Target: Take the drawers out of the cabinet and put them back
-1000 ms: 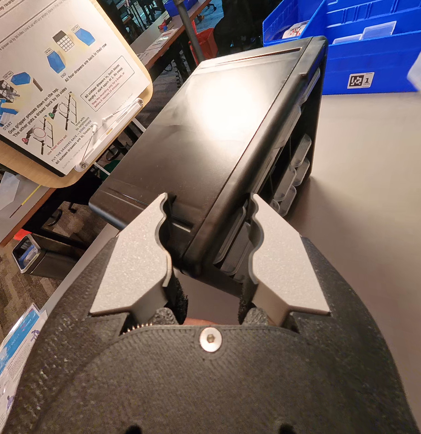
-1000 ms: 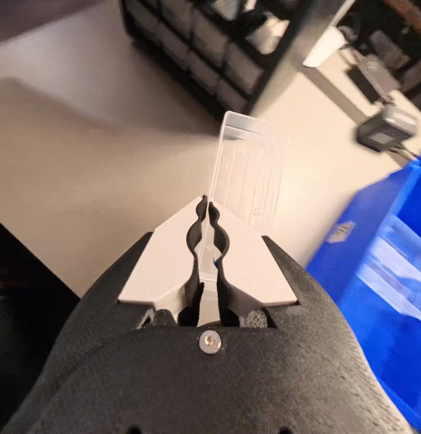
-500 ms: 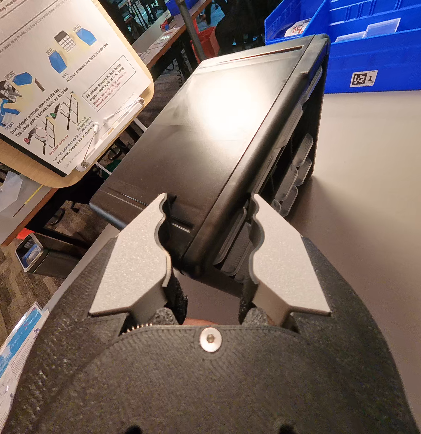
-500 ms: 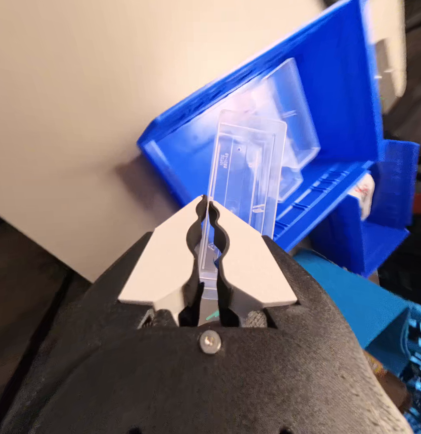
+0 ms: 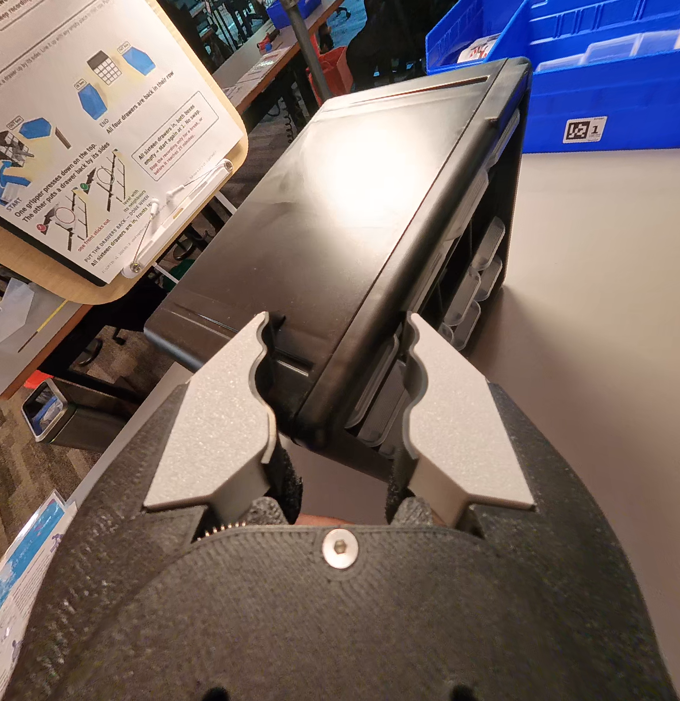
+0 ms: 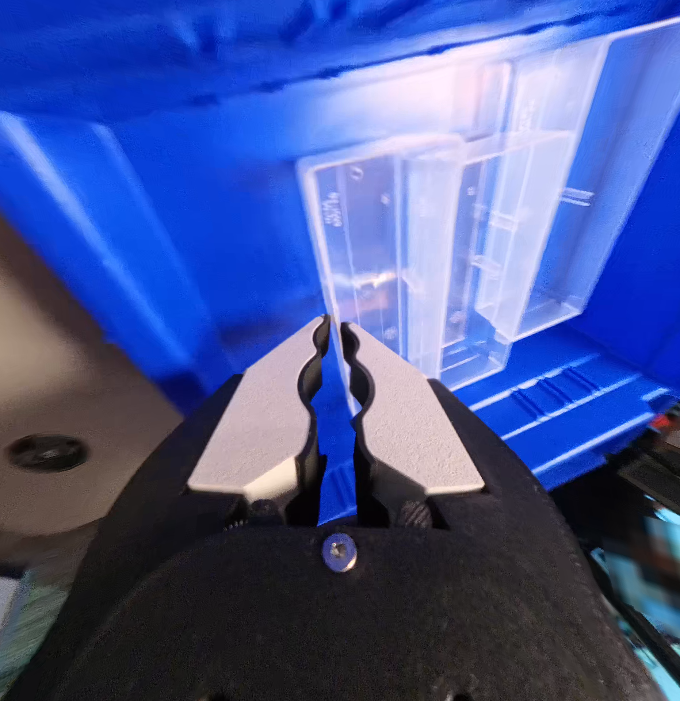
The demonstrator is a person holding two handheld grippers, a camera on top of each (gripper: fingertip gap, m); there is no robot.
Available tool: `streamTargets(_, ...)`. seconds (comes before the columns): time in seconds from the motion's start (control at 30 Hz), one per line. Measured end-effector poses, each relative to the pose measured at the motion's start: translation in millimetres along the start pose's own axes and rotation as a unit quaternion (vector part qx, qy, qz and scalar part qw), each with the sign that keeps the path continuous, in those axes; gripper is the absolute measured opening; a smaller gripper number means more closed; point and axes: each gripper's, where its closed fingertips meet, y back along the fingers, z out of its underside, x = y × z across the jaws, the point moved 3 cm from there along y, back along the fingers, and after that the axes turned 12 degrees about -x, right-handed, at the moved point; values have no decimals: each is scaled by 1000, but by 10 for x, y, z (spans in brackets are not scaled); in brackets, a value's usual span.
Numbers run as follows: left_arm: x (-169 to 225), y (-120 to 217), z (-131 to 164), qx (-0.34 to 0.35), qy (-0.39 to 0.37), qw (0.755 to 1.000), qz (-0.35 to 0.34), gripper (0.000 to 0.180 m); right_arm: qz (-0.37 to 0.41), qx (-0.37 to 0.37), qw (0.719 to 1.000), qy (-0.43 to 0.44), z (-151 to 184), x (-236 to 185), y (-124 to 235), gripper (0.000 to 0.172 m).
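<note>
**Drawer wall slack between the right tongs, cabinet corner between the left**

The right tongs (image 6: 334,327) stood slightly apart over a blue bin (image 6: 122,197). The thin side wall of a clear plastic drawer (image 6: 372,242) ran down between the two fingertips, with blue showing on either side of it, so the pads did not press on it. The drawer's body stretched away from the tips toward 1 o'clock, lying against a second clear drawer (image 6: 551,212) already in the bin.

The left tongs (image 5: 336,318) were wide apart, straddling the near top corner of the black drawer cabinet (image 5: 350,212) without clamping it. The cabinet stood on the pale tabletop (image 5: 604,341) and reached from the tips toward 1 o'clock, its drawer fronts (image 5: 482,265) facing 3 o'clock. An instruction board (image 5: 103,132) stood at 10 o'clock.
</note>
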Motion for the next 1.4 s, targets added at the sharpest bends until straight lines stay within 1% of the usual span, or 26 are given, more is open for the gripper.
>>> streamTargets(0.1, 1, 0, -1, 0, 0, 1000, 0, 69, 58, -2, 998, -28, 14, 238, -79, 18)
streamTargets(0.13, 1, 0, -1, 0, 0, 1000, 0, 69, 66, -2, 997, -32, 30, 266, -95, 23)
streamTargets(0.2, 1, 0, -1, 0, -1, 1000, 0, 69, 66, -7, 997, -46, 88, 257, -112, 32)
streamTargets(0.27, 1, 0, 0, 1, -1, 1000, 1, 69, 65, -5, 996, -64, 151, 217, -62, 35)
streamTargets(0.37, -1, 0, 0, 1, -1, 1000, 2, 69, 82, 27, 987, -133, 228, 228, 202, 36)
streamTargets(0.43, -2, 0, 0, 2, -1, 1000, 3, 69, 104, 63, 974, -189, 224, 259, 490, 36)
streamTargets(0.5, -4, -1, -1, 3, -1, 1000, 5, 69, 126, 110, 956, -239, 110, 270, 832, 35)
streamTargets(0.53, -4, -1, 0, 3, -1, 1000, 5, 69, 130, 139, 948, -256, -8, 248, 1005, 34)
streamTargets(0.6, -4, -1, -1, 2, 0, 1000, 6, 69, 120, 216, 927, -281, -382, 160, 1334, 33)
streamTargets(0.7, -4, 2, -1, 2, 4, 1000, 7, 69, 50, 357, 883, -301, -1191, -54, 1736, 32)
streamTargets(0.77, -4, 7, -1, 1, 7, 1000, 8, 68, -9, 432, 851, -300, -1783, -222, 1900, 32)
streamTargets(0.83, -4, 14, 0, 0, 12, 1000, 10, 69, -62, 484, 819, -303, -2363, -359, 1984, 32)
streamTargets(0.93, -5, 34, -2, -4, 30, 999, 17, 68, -148, 536, 768, -318, -3173, -486, 2062, 32)
streamTargets(1.0, -6, 45, -1, -7, 41, 999, 20, 69, -196, 557, 735, -334, -3625, -486, 2117, 32)
streamTargets(1.03, -6, 48, -1, -8, 44, 999, 20, 69, -214, 571, 713, -344, -3815, -457, 2167, 32)
streamTargets(1.1, -5, 48, -2, -9, 46, 999, 19, 69, -243, 592, 673, -370, -4133, -357, 2253, 32)
streamTargets(1.23, -6, 48, -2, -7, 45, 999, 20, 69, -285, 608, 617, -410, -4581, -144, 2310, 33)
streamTargets(1.33, -9, 50, -2, -6, 45, 999, 22, 69, -304, 618, 574, -443, -4729, 4, 2301, 40)
streamTargets(1.4, -9, 50, -1, -5, 44, 999, 23, 69, -324, 643, 523, -456, -4737, 103, 2346, 41)
